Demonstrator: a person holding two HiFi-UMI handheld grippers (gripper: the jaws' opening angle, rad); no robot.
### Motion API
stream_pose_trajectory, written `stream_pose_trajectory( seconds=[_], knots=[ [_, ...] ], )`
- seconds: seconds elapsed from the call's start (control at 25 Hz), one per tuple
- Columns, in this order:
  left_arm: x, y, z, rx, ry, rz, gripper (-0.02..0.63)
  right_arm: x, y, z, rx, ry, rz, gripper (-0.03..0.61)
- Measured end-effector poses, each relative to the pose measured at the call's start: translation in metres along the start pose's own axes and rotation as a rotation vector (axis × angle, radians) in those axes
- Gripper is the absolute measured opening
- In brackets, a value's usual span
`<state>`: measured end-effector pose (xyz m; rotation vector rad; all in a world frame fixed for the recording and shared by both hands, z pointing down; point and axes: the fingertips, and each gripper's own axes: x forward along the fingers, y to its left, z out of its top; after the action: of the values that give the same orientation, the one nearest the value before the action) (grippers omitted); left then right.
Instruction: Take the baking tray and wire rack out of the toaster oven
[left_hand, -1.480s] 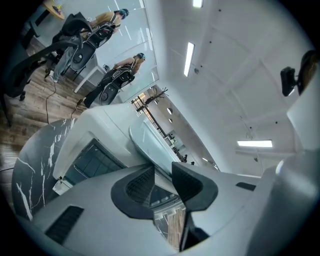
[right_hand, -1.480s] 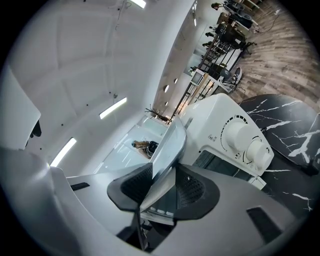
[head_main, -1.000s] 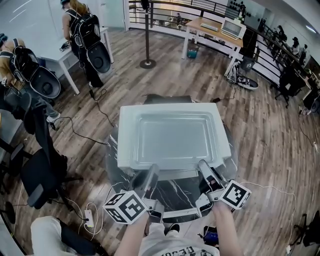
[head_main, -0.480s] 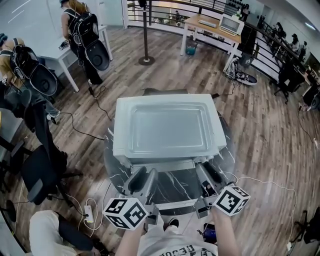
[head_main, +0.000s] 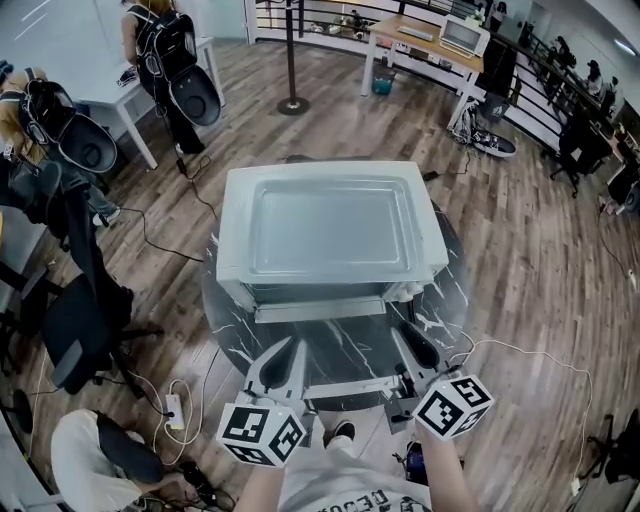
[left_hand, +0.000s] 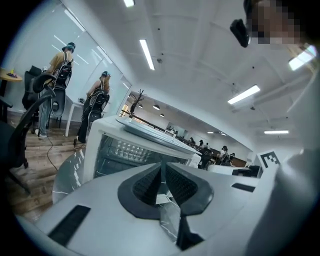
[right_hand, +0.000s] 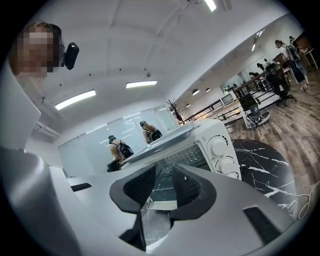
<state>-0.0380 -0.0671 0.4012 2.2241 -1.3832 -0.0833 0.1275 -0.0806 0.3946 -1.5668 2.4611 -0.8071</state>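
Atop the white toaster oven (head_main: 232, 250), a shallow, rectangular, pale-grey baking tray (head_main: 330, 228).

Left gripper (head_main: 287, 350) just closed nearly together — right gripper (head_main: 415, 340) halfway, empty.

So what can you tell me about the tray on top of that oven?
The baking tray is a pale, metal-looking rectangle with rounded corners, a shallow sunken middle and a broad flat rim. It is empty and lies level, open side up, on the roof of the white toaster oven, covering nearly all of it and overhanging. Only the oven touches it.
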Motion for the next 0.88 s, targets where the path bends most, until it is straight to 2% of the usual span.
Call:
stream_pose_trajectory(
  seconds=[0.12, 0.52, 0.88],
  knots=[
    [-0.002, -0.001, -0.010, 0.008, 0.007, 0.015, 0.021, -0.004, -0.001, -0.008, 0.006, 0.009, 0.000, 0.084],
    [0.007, 0.018, -0.043, -0.069, -0.001, 0.054, 0.003, 0.000, -0.023, -0.041, 0.071, 0.007, -0.036, 0.024],
    [0.034, 0.067, -0.055, -0.210, -0.056, 0.123, 0.002, 0.043, -0.046, -0.072, 0.154, 0.011, -0.056, 0.002]
  ],
)
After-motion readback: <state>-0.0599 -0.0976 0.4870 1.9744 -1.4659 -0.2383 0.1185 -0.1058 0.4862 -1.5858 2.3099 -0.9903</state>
